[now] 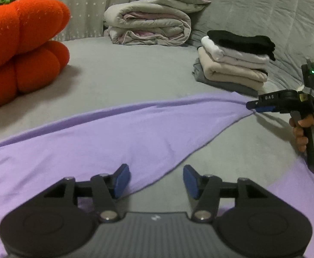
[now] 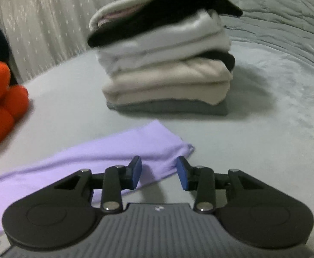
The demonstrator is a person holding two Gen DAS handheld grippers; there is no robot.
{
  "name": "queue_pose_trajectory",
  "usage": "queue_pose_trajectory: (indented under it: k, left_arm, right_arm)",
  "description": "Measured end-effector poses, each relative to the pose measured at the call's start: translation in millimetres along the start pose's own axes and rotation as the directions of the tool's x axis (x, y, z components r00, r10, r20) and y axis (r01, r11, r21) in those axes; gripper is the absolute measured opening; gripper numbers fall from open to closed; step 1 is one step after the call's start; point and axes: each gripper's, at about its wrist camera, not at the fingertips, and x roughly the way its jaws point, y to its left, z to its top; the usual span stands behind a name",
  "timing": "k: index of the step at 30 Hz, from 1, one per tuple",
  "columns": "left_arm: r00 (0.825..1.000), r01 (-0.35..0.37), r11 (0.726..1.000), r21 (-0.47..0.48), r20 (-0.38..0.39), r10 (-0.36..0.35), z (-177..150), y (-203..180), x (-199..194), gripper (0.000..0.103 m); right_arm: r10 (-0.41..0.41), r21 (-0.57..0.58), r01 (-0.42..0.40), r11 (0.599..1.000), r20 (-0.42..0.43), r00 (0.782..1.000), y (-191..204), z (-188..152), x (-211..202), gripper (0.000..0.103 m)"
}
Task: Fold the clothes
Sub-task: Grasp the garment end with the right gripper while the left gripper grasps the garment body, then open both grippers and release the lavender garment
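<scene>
A lilac garment (image 1: 92, 137) lies spread flat across the grey bed (image 1: 124, 75). My left gripper (image 1: 157, 180) hovers over its near diagonal edge; it is open, its blue pads apart and nothing pinched between them. My right gripper (image 2: 159, 174) is open too, over the garment's (image 2: 118, 150) far corner, which lies flat on the bed. In the left wrist view the right gripper (image 1: 252, 105) shows side-on at that stretched corner, held by a person's hand (image 1: 300, 131).
A stack of folded clothes (image 1: 232, 64) (image 2: 167, 64), black on top and grey at the bottom, stands just beyond the corner. An orange plush pumpkin (image 1: 21, 47) (image 2: 0, 103) sits at the left. A folded duvet with a pillow (image 1: 148, 21) lies at the back.
</scene>
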Motion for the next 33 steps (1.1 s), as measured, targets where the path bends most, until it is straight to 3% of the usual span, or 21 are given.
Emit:
queue_pose_trajectory:
  k: [4,7,11,16,25,33]
  left_arm:
    - [1.0,-0.027,0.997,-0.066,0.002,0.027,-1,5,-14,0.065]
    - [0.996,-0.088,0.988,-0.129,0.012,0.09,3,11,-30,0.069]
    - [0.973,-0.224,0.956,-0.189,0.006,0.229,7,20,-55,0.075]
    - [0.956,-0.283,0.916,-0.285,-0.008,0.293,8,34,-88,0.082]
    - [0.933,-0.346,0.892,-0.29,-0.003,0.361,1,31,-141,0.093]
    - [0.908,-0.407,0.86,-0.309,-0.034,0.417,-12,37,-172,0.099]
  right_arm:
    - [-0.018,0.014,0.018,1.0,-0.004,1.0,-5,5,-5,0.04]
    - [-0.002,0.022,0.001,1.0,0.007,1.0,-1,10,-17,0.04]
    - [0.021,0.013,-0.021,1.0,0.019,1.0,10,14,-37,0.045]
    - [0.04,-0.034,-0.04,0.999,0.013,0.999,31,18,-63,0.049]
    - [0.091,-0.036,-0.09,0.995,0.021,0.996,46,15,-113,0.062]
    - [0.124,-0.06,-0.125,0.99,-0.011,0.992,61,-2,-141,0.066]
